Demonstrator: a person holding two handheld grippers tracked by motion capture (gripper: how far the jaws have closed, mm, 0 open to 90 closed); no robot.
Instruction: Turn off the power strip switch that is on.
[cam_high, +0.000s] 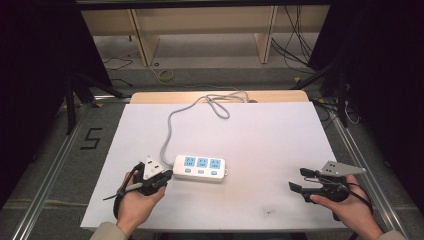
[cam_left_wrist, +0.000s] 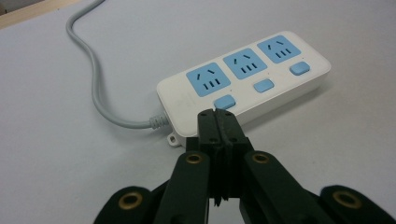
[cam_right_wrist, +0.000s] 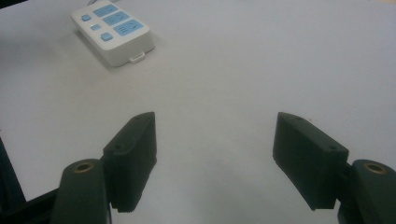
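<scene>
My left gripper (cam_left_wrist: 217, 122), jaws pressed together on nothing, sits just off the strip's (cam_high: 200, 167) cord end, its length running rightward toward my wide-open, empty right gripper (cam_right_wrist: 215, 158).

White table (cam_high: 260, 135) carries a power strip (cam_high: 200, 168) (grey cable (cam_high: 170, 131) attached).

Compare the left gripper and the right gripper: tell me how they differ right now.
The left gripper has its jaws pressed together; the right gripper has them wide apart. The left gripper's tips sit right at the power strip, by its nearest blue switch; the right gripper is far from it, over bare white table. Both have black jaws and hold nothing.
</scene>
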